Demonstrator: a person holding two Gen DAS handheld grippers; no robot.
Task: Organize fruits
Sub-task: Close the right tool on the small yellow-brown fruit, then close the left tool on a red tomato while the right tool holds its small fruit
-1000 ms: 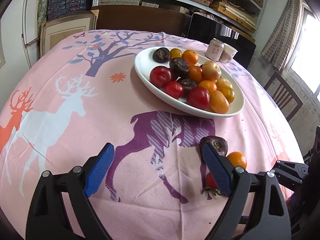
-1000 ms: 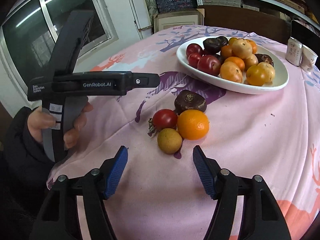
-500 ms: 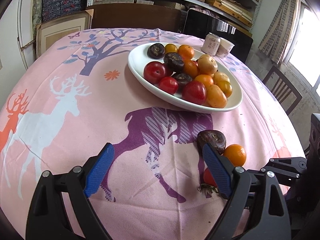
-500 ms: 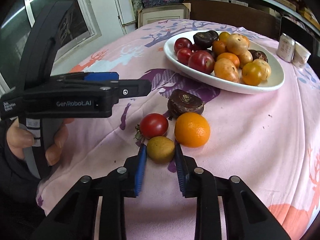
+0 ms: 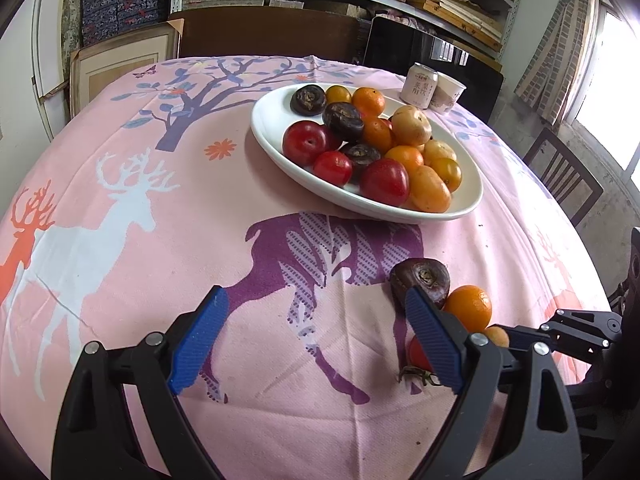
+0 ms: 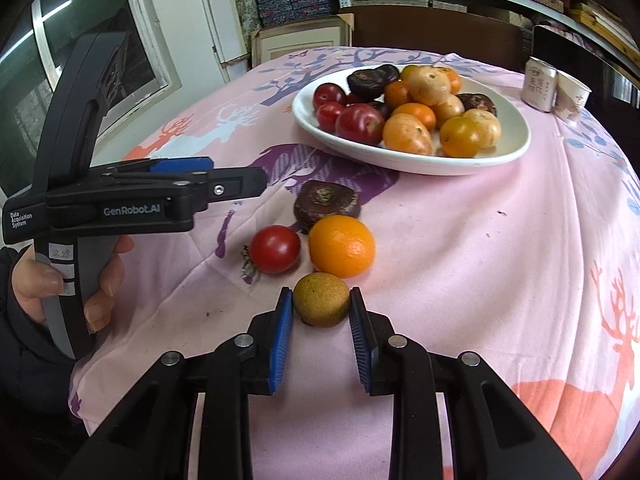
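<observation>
- Right gripper [image 6: 321, 306]: closed in since a second ago from a wide spread, blue pads now clamping the brown-green fruit [image 6: 321, 305] on both sides, down on the pink tablecloth [image 6: 500, 280].
- Left gripper [image 5: 316, 342]: spread wide as before, holding nothing, hovering over the purple deer print, off to the left of the right gripper.
- Just ahead of the clamped fruit: orange [image 6: 341, 246] almost touching it, red tomato [image 6: 275, 249] ahead-left, dark wrinkled fruit [image 6: 327, 205] behind those two.
- Further ahead: white oval plate [image 6: 516, 148] heaped with red, orange, yellow and dark fruits.
- Beyond the plate, to the right: can [image 6: 539, 85] and paper cup [image 6: 572, 94] side by side.
- Clamped fruit: round, small, dull olive-brown, speckled skin.
</observation>
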